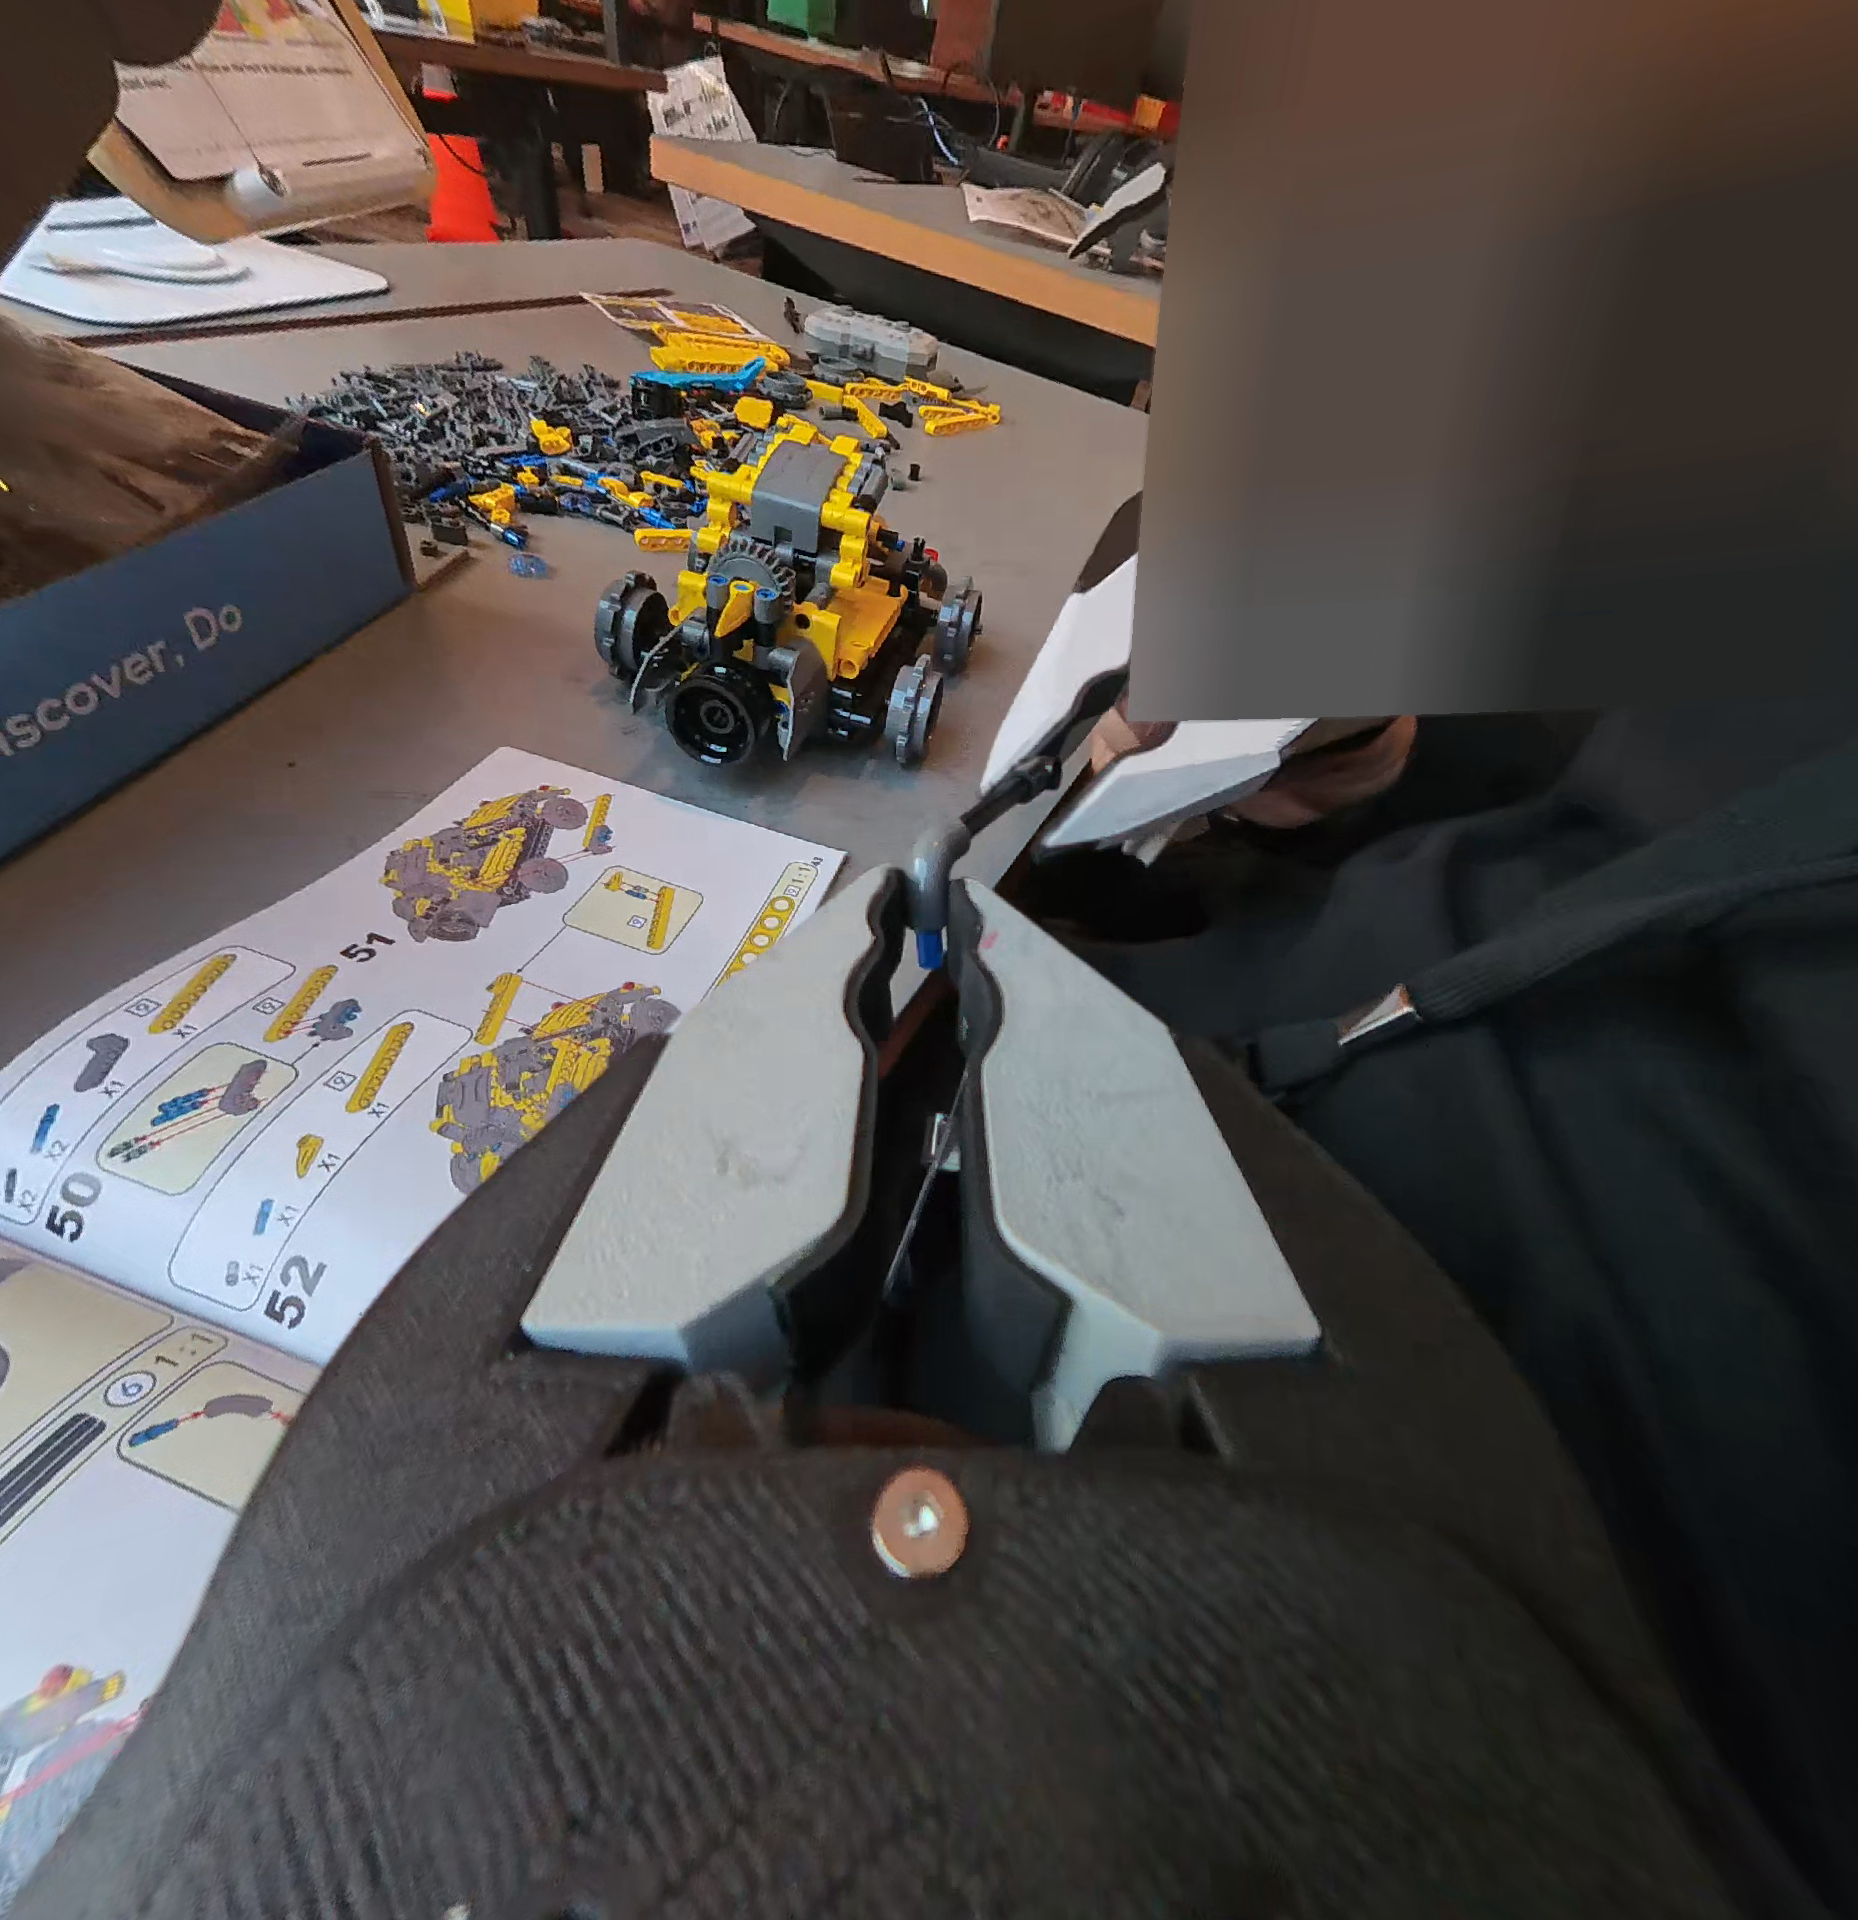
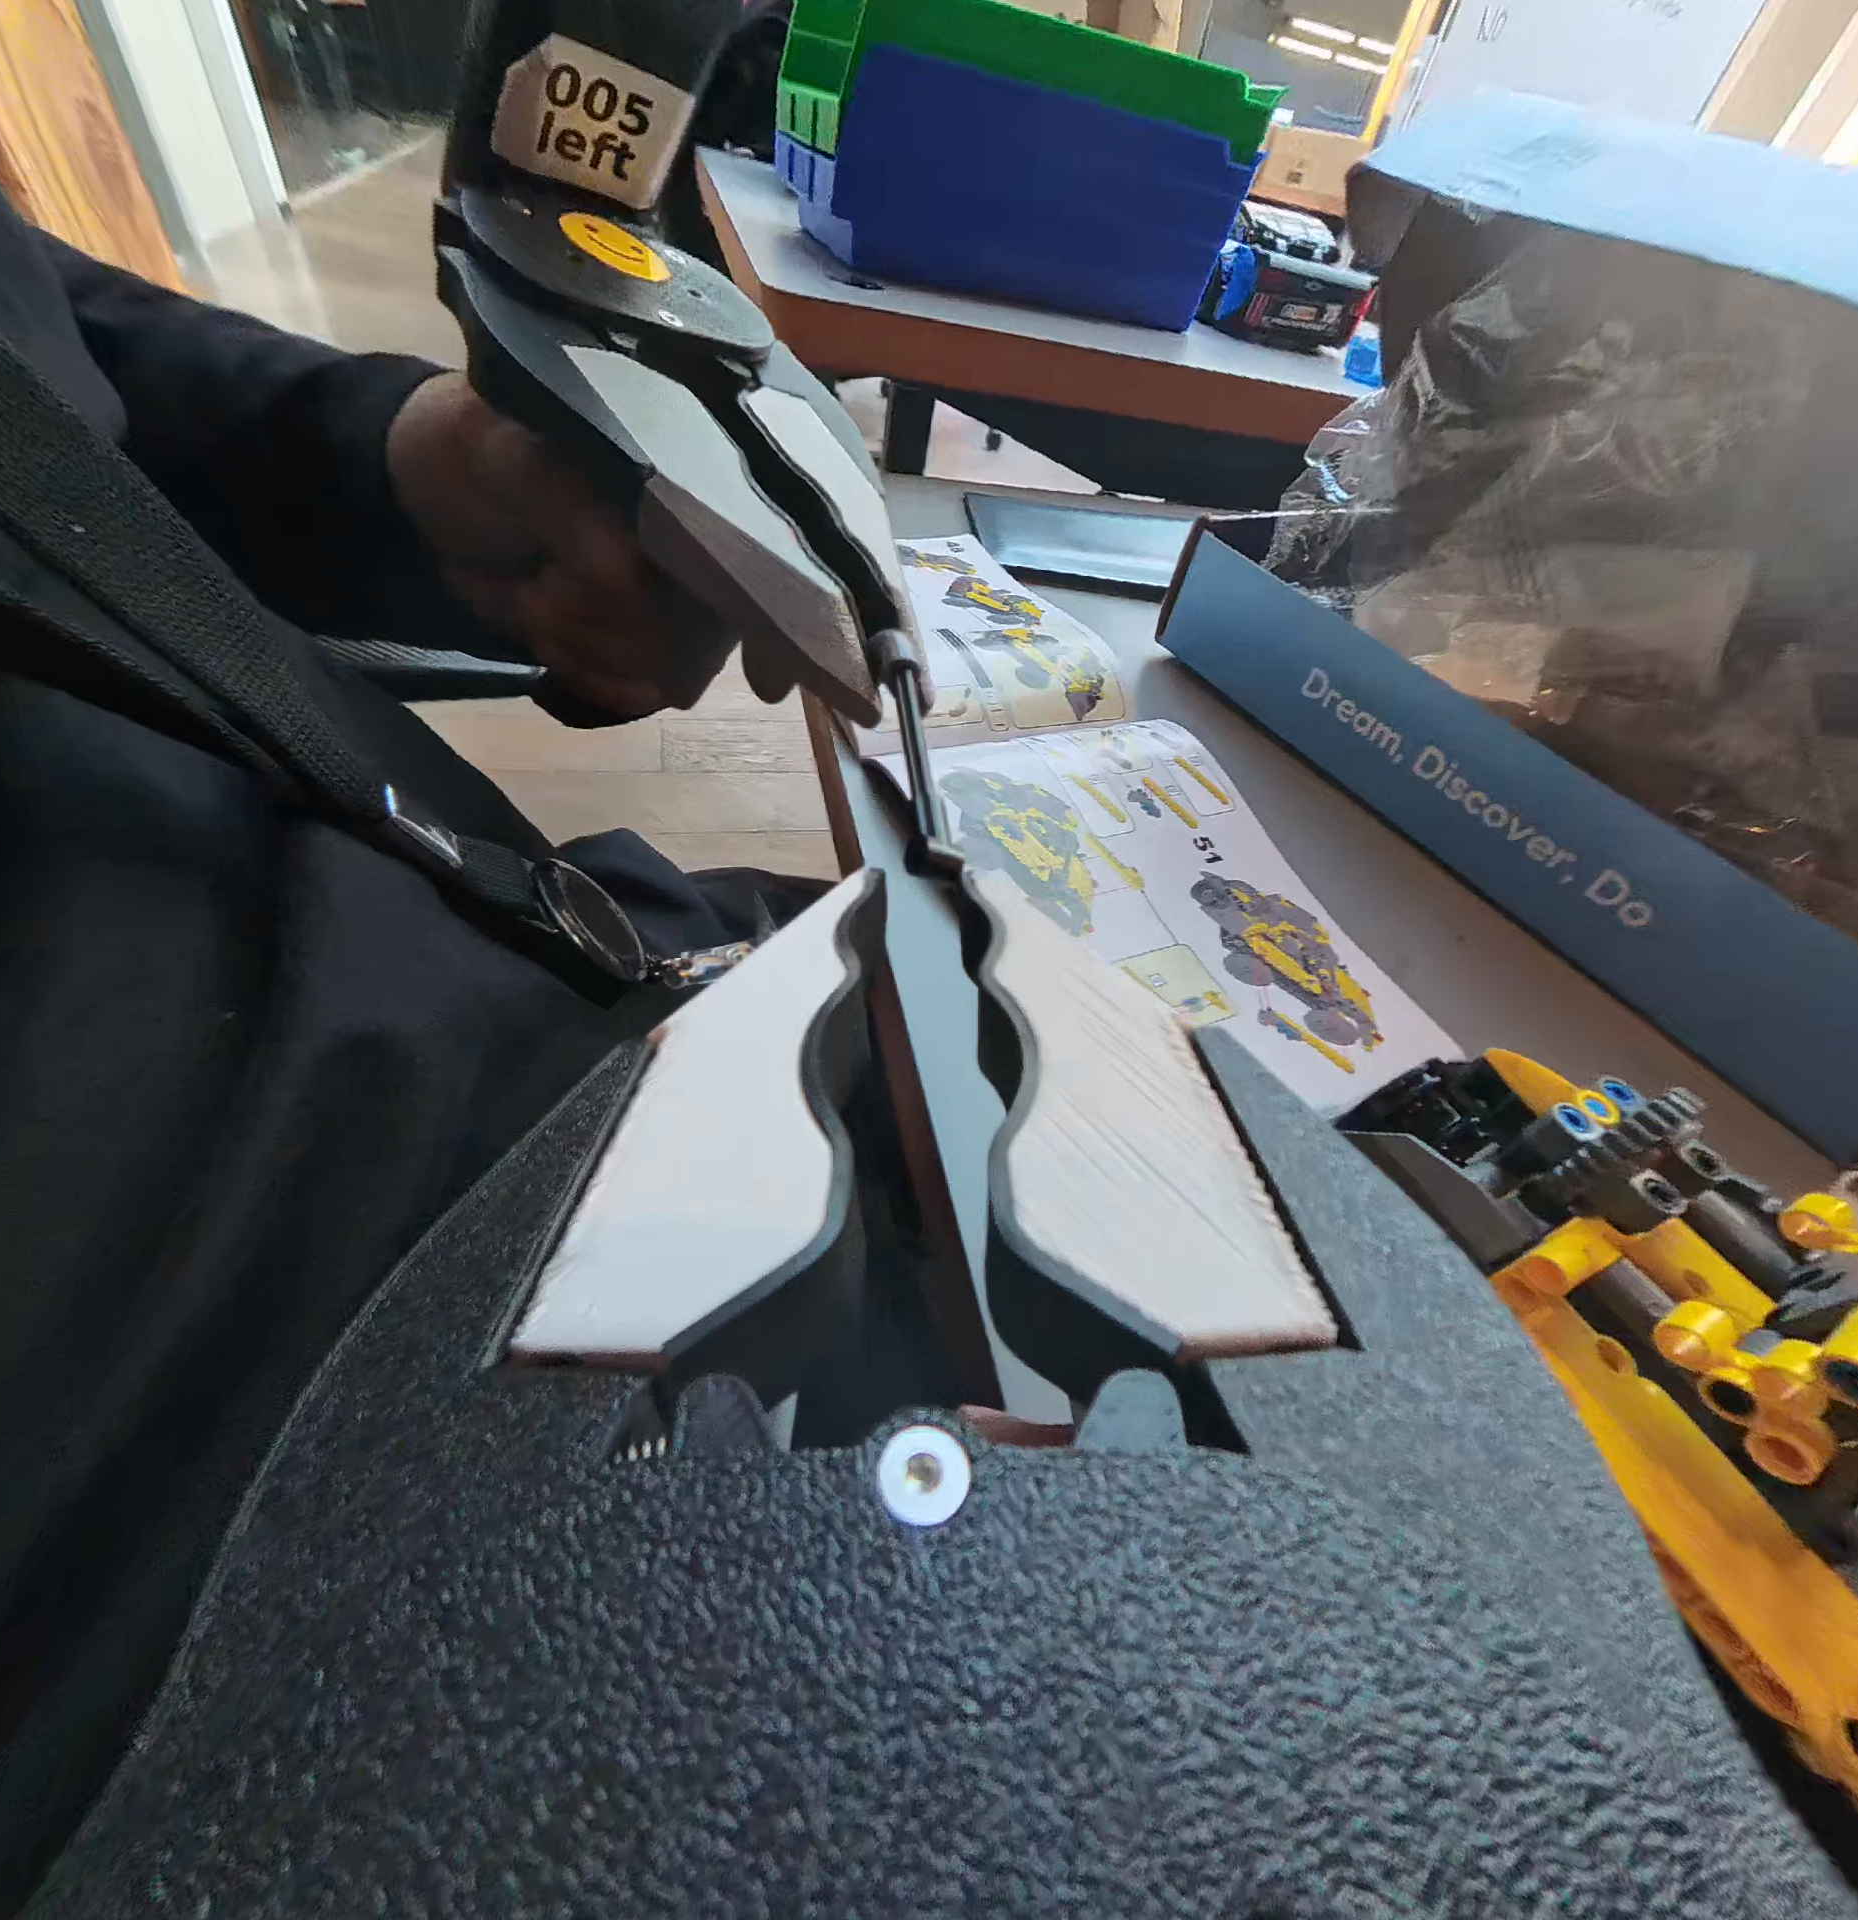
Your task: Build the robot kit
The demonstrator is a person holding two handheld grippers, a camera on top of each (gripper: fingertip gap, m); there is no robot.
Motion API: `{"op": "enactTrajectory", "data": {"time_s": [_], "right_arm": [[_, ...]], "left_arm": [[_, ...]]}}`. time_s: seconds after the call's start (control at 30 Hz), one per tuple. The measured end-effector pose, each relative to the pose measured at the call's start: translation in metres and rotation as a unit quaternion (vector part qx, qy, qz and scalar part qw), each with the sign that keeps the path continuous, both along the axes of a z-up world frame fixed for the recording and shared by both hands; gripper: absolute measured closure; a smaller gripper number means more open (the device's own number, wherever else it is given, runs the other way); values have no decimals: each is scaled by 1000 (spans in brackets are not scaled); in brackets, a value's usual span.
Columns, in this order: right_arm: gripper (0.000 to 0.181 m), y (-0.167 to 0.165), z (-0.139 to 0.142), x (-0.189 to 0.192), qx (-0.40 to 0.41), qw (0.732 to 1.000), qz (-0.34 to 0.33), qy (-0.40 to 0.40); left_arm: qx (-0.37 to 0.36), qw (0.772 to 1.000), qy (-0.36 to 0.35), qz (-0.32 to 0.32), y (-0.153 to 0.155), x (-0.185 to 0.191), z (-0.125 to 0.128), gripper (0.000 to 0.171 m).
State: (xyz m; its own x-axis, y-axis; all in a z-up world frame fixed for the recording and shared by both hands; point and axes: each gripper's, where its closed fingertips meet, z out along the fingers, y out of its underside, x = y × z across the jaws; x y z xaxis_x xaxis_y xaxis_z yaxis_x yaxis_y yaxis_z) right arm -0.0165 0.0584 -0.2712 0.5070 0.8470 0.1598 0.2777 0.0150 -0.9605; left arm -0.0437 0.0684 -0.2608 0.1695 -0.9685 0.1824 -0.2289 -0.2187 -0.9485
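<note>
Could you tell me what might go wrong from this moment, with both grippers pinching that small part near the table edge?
1. The left gripper and right gripper each pinch one tip of a thin black axle with a grey connector; the hold looks shallow, so it might slip or twist out.
2. The part is held past the table edge, so if dropped it would likely fall to the floor.
3. The right gripper sits close to the yellow vehicle model and could bump it.

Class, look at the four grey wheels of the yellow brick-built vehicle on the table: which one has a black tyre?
The front wheel nearest the instruction booklet on the yellow vehicle; it alone carries a black tyre, the others are bare grey rims.
</note>
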Motion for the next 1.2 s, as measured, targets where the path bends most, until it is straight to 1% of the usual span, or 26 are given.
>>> {"op": "enactTrajectory", "data": {"time_s": [0.1,0.17,0.3,0.37,0.4,0.47,0.53,0.57,0.63,0.77,0.9,1.07,1.2], "right_arm": [[170,3,1,1,24,999,-14,-26],[172,3,-3,1,48,997,-21,-57],[173,3,-11,1,105,985,-32,-130],[174,2,-16,0,109,982,-28,-153],[174,1,-19,-1,100,982,-24,-157],[175,-3,-22,-4,53,990,-2,-132],[173,-7,-21,-6,-14,996,25,-79],[175,-8,-19,-6,-41,997,36,-57],[174,-11,-15,-6,-81,995,57,-23],[174,-15,-12,-9,-140,986,93,14],[174,-19,-7,-9,-207,968,122,72],[174,-23,1,-12,-284,937,151,135],[175,-29,11,-14,-336,907,179,182]], "left_arm": [[-7,1000,17,-2,-2,1,-4,167],[-25,999,24,-3,-2,1,-7,167],[-93,995,36,-8,-2,1,-13,167],[-131,991,39,-11,-3,0,-16,167],[-137,990,37,-15,-4,0,-16,167],[-108,993,32,-28,-6,0,-13,167],[-50,997,46,-44,-9,0,-10,166],[-14,997,53,-51,-10,-1,-10,166],[47,995,62,-70,-12,-2,-9,165],[102,987,63,-106,-15,-4,-7,164],[116,984,66,-116,-15,-4,-5,164],[144,980,38,-132,-19,-6,4,164],[207,967,16,-147,-26,-8,16,164]]}}
